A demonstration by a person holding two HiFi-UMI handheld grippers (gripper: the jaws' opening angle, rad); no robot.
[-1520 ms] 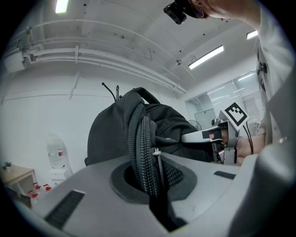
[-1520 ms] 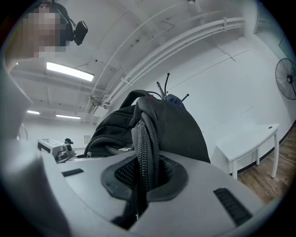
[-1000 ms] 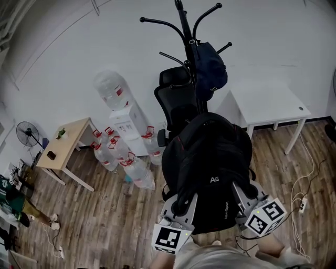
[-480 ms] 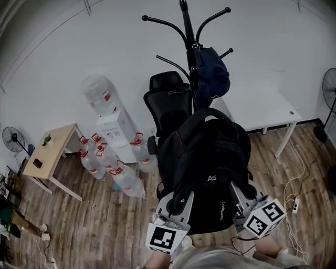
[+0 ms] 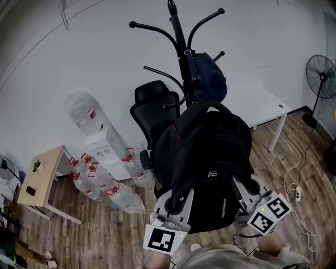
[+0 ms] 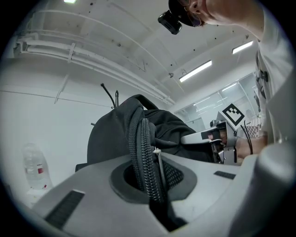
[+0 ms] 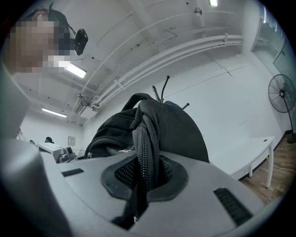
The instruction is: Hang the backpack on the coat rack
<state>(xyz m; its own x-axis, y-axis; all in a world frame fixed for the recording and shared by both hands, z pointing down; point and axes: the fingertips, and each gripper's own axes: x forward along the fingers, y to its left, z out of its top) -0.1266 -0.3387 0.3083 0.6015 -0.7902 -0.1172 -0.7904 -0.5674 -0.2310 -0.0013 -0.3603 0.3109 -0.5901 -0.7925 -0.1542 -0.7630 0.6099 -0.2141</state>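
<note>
Fingers of the left gripper clamped on a zipped edge of the backpack; fingers of the right gripper clamped the same way on the zipped edge at the other side. Backpack held off the floor between both hands, low end at the fingers, long axis running up and away toward the coat rack. Top loop at the far, high end, right in front of the pole and just below a blue bag already hung there. Two bare hooks higher up: left hook and right hook, both well above the loop. Chair behind the backpack's left flank; white bench off to the right, apart.

Neither hand plainly nearer the rack: side by side at the low end, pole a shade left of the backpack's midline.

Likely step in hand: bringing the backpack up to the rack. Next, by the look of it: more height, then the far end tipped forward to carry the loop over a hook tip. Risk: loop far from both grips, so floppy, hard to steer, apt to snag the blue bag.
</note>
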